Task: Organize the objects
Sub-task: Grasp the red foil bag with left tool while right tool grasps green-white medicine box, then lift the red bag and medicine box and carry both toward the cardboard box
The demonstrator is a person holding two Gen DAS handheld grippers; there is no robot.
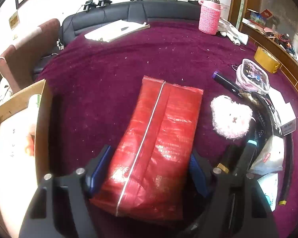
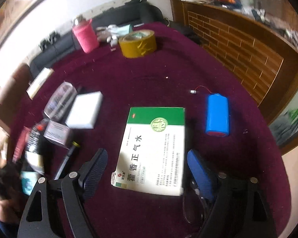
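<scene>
Two grippers poised over a table covered in a purple cloth (image 1: 113,75), each straddling its own object. Left wrist view: the left gripper (image 1: 147,170) stands with jaws wide, one blue pad on either side of the near end of the red packet (image 1: 161,138); the left pad shows a gap to the packet, the right pad lies at its edge, and contact there cannot be told. The packet lies flat near the middle of the table, its long axis running away from the jaws and between them, so closing across its width is the likely next move. A cardboard box (image 1: 39,119) stands at the table's left edge, a probable destination. Right wrist view: the right gripper (image 2: 147,170) is likewise wide, bracketing the near end of the green-and-white medicine box (image 2: 155,148) without touching it; the box's long axis also runs away from the jaws. A blue battery pack (image 2: 217,117) lies to its right.
</scene>
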